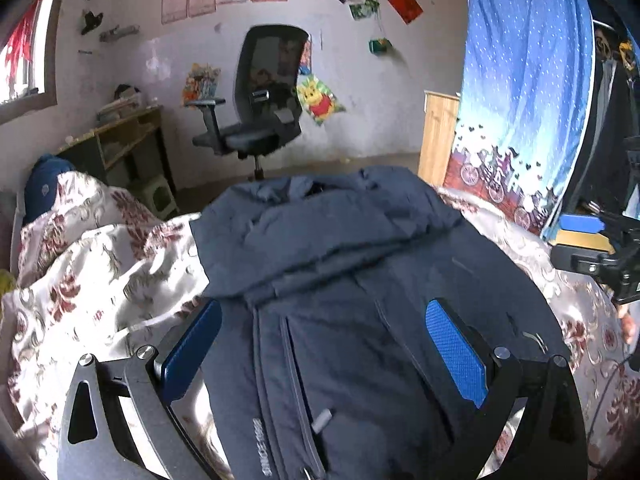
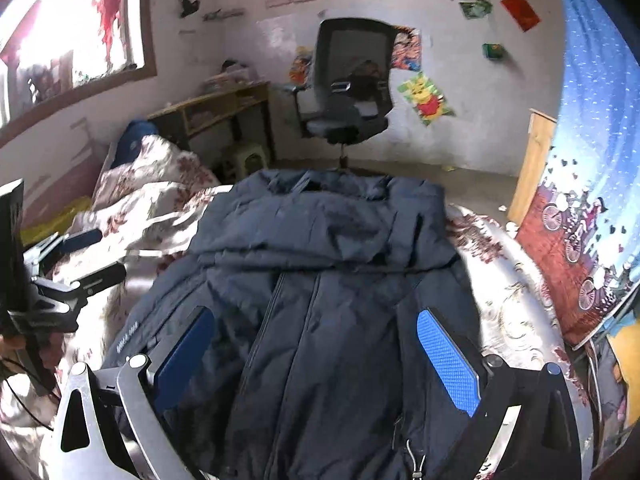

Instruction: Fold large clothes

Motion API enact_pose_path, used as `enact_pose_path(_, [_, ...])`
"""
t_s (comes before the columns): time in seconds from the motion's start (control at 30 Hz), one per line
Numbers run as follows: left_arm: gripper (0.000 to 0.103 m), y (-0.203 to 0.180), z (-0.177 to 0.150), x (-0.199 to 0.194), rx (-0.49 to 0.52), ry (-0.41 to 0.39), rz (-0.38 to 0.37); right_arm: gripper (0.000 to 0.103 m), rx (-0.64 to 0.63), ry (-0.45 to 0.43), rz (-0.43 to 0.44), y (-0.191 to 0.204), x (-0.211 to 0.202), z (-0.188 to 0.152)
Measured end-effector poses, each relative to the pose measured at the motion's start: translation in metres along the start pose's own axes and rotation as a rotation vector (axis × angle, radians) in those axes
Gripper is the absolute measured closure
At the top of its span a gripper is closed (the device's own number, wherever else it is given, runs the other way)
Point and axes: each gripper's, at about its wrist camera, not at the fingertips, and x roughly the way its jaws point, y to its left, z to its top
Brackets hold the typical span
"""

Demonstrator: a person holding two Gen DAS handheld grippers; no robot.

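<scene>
A large dark navy padded jacket (image 1: pixel 344 280) lies spread front-up on a floral bedspread (image 1: pixel 100 272), its sleeves folded across the chest. My left gripper (image 1: pixel 320 320) hovers open over the jacket's lower left part, nothing between its blue pads (image 1: pixel 456 352). In the right wrist view the same jacket (image 2: pixel 328 280) fills the middle, with my right gripper (image 2: pixel 316 332) open above its lower hem near a drawcord. The right gripper shows at the left wrist view's right edge (image 1: pixel 592 248); the left gripper (image 2: pixel 88 256) appears at the left edge of the right wrist view, open.
A black office chair (image 2: pixel 348 92) stands past the bed's far edge, beside a wooden desk (image 2: pixel 216 108) and a green stool (image 2: pixel 248 158). A blue patterned curtain (image 1: pixel 528 92) hangs on the right. A blue pillow (image 1: pixel 44 188) lies at the bed's left.
</scene>
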Motion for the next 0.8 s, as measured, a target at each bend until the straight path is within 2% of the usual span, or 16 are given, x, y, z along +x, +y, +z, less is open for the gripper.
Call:
enact_pose_path(0.17, [0.003,-0.012,-0.019,0.002,0.008,0.04,0.023,0.001,-0.035,0.035,0.033,-0.002,0.009,-0.025])
enact_pose_path(0.33, [0.003,-0.014,-0.041,0.006,-0.025,0.091,0.044,0.001,-0.097,0.077,0.035,-0.008,0.016,-0.051])
enact_pose_path(0.53, [0.003,-0.011,-0.067,-0.002,-0.047,0.127,0.035,0.001,-0.178,0.13,0.045,-0.013,0.022,-0.087])
enact_pose_path(0.67, [0.003,-0.017,-0.082,-0.011,-0.011,0.135,0.033,0.001,-0.213,0.186,0.076,-0.016,0.027,-0.109])
enact_pose_path(0.8, [0.003,-0.029,-0.1,-0.015,0.033,0.157,0.028,0.001,-0.314,0.231,0.083,-0.014,0.031,-0.136])
